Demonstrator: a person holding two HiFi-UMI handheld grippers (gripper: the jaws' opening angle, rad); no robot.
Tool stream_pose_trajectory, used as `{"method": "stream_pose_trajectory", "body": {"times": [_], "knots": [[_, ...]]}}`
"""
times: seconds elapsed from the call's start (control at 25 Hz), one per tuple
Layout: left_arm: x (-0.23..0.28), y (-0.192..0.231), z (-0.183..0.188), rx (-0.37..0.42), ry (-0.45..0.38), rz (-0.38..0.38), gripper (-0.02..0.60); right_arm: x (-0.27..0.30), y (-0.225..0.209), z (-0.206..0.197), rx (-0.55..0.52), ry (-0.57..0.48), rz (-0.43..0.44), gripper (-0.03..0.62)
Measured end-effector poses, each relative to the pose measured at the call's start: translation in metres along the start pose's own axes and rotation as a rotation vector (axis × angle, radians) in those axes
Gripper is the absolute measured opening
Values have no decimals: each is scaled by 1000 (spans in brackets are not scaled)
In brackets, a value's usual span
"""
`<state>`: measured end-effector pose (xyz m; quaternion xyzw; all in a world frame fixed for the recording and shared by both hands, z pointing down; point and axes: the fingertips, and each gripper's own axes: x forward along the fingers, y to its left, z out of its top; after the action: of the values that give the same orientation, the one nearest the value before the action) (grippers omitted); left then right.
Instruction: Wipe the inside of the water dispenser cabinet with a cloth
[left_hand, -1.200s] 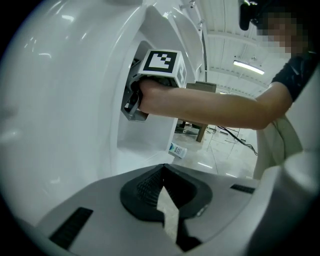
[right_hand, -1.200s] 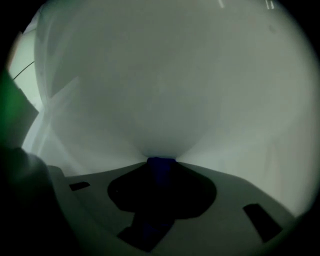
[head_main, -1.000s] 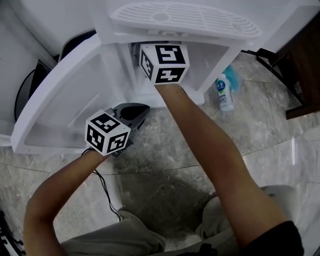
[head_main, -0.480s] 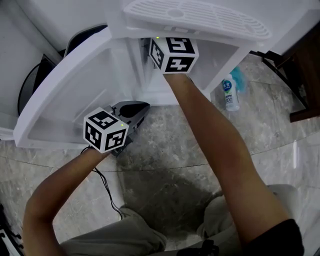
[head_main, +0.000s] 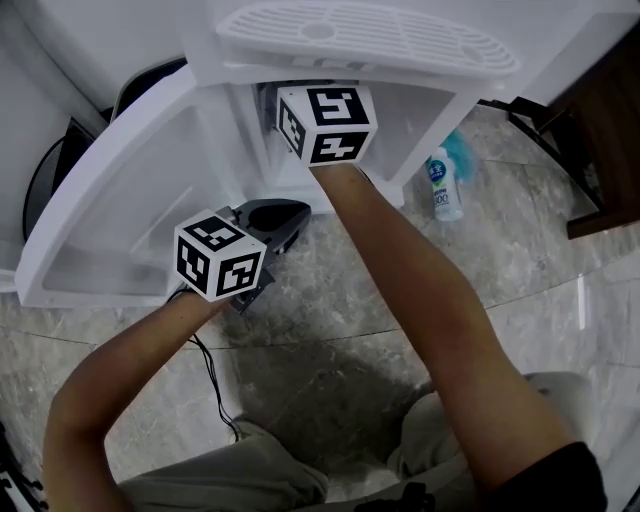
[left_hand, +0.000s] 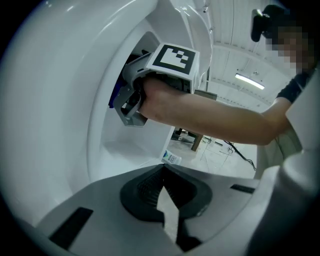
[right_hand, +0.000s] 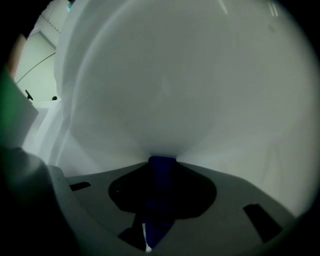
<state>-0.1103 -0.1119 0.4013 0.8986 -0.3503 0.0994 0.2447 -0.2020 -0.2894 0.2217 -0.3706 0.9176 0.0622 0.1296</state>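
- The right claw (right_hand: 161, 167) is inside the water dispenser cabinet (head_main: 430, 110), and its jaws are closing on the blue cloth (right_hand: 160, 200).
- The blue cloth pokes out past the jaw tips, right against the white inside wall (right_hand: 190, 85).
- The left claw (left_hand: 163, 172) is squeezed tight with nothing in it, beside the open door (head_main: 120, 200).
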Motion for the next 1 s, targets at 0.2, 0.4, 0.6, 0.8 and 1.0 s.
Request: {"method": "stream_pose_trajectory", "body": {"times": [0.2, 0.4, 0.6, 0.8, 1.0], "knots": [[-9, 8, -3, -5, 7, 29, 8, 14, -12, -4, 11, 2, -7, 92], [-18, 20, 8, 9, -8, 72, 8, 14, -11, -3, 2, 27, 7, 91], [-16, 17, 19, 68, 1, 85, 8, -5, 6, -10, -52, 118, 109, 92], [-15, 26, 28, 79, -7, 131, 8, -56, 19, -27, -63, 233, 261, 93], [-3, 29, 43, 136, -7, 151, 8, -109, 18, -29, -72, 389, 418, 98]]}}
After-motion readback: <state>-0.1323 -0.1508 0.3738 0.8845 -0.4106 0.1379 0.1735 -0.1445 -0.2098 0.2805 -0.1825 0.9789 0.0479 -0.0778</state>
